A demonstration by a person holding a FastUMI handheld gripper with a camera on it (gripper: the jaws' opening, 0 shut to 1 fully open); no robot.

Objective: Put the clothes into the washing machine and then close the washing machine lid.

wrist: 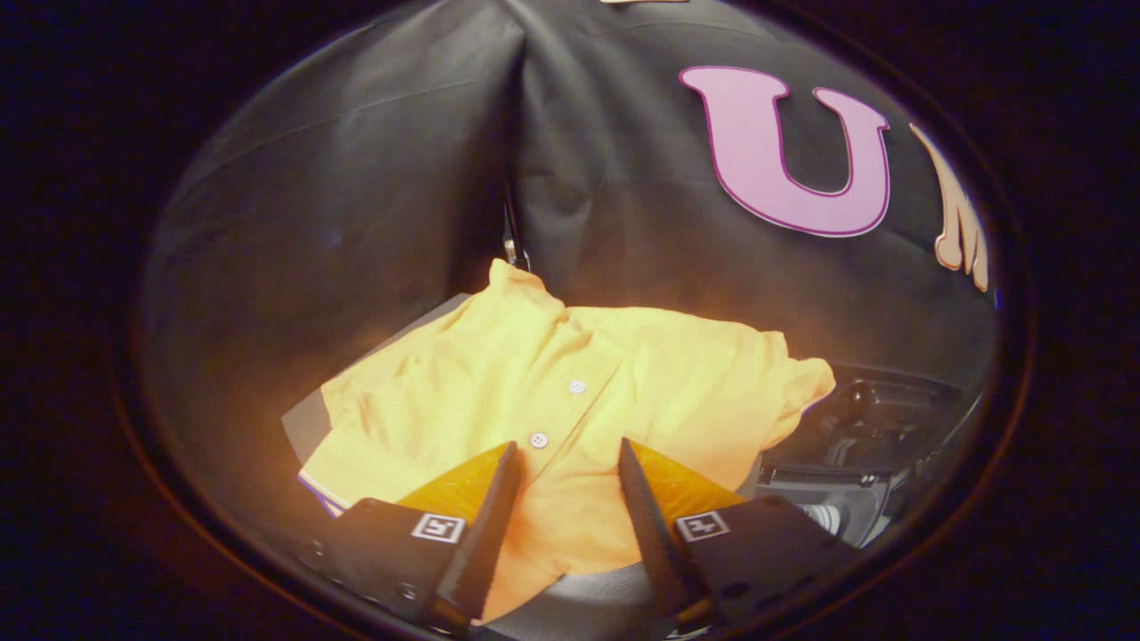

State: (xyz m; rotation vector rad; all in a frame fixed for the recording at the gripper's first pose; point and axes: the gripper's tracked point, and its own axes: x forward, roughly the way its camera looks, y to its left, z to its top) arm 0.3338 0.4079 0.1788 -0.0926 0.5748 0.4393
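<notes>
Yellow shirt [570, 392] spread flat on the table [307, 414], collar toward the booth wall, hem toward the gripper [566, 463], long axis running straight ahead. Jaws wide apart, holding nothing, poised over the shirt's button placket. Washing machine [855, 445] just right of the shirt.

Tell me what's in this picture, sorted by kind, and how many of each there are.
Yellow shirt, spread out just ahead of the fingers: 1
White shirt buttons: 2
Washing machine, dark, beside the shirt: 1
Gripper, open above the shirt, holding nothing: 1
Gripper fingers: 2
Total: 7
</notes>
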